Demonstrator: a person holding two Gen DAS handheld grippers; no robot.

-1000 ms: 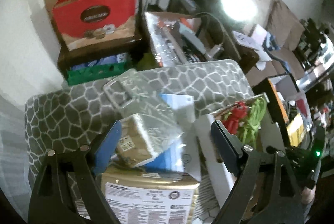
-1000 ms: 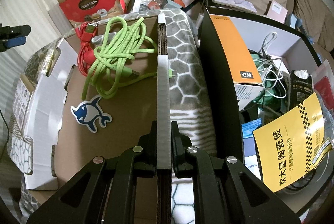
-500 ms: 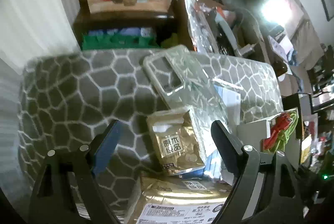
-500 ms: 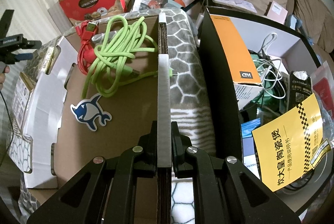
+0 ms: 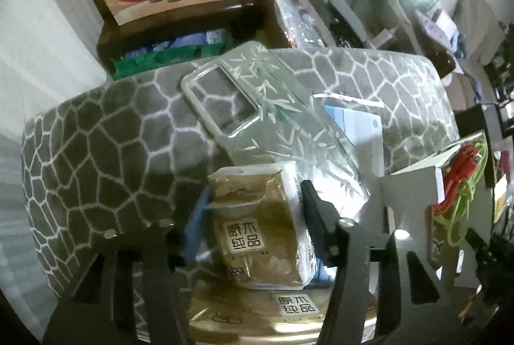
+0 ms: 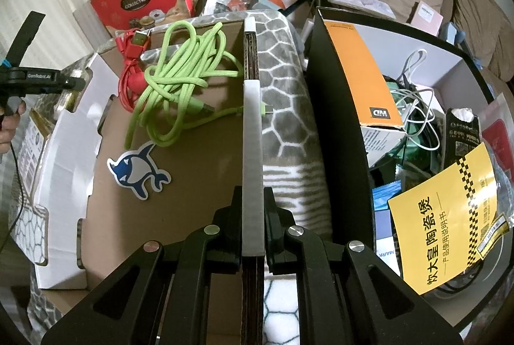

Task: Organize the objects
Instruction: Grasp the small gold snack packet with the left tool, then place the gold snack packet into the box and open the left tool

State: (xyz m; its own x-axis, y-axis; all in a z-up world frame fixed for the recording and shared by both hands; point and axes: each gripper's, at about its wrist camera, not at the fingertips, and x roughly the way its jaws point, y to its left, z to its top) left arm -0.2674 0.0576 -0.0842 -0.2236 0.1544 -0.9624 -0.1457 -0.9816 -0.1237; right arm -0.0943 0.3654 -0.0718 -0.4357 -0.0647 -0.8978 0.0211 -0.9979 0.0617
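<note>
Low in the left wrist frame, the left claw (image 5: 253, 210), just closing, brackets a small gold tissue packet (image 5: 257, 226), apparently touching; next, lift it toward the cardboard box wall (image 6: 253, 132) pinched by the right claw (image 6: 253, 210).

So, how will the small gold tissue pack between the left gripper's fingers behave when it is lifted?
The tissue pack looks soft, so it will probably squash a little in the left gripper. Its shiny wrapper may be slippery. It lies tilted on a bigger pack, so it could shift.
</note>
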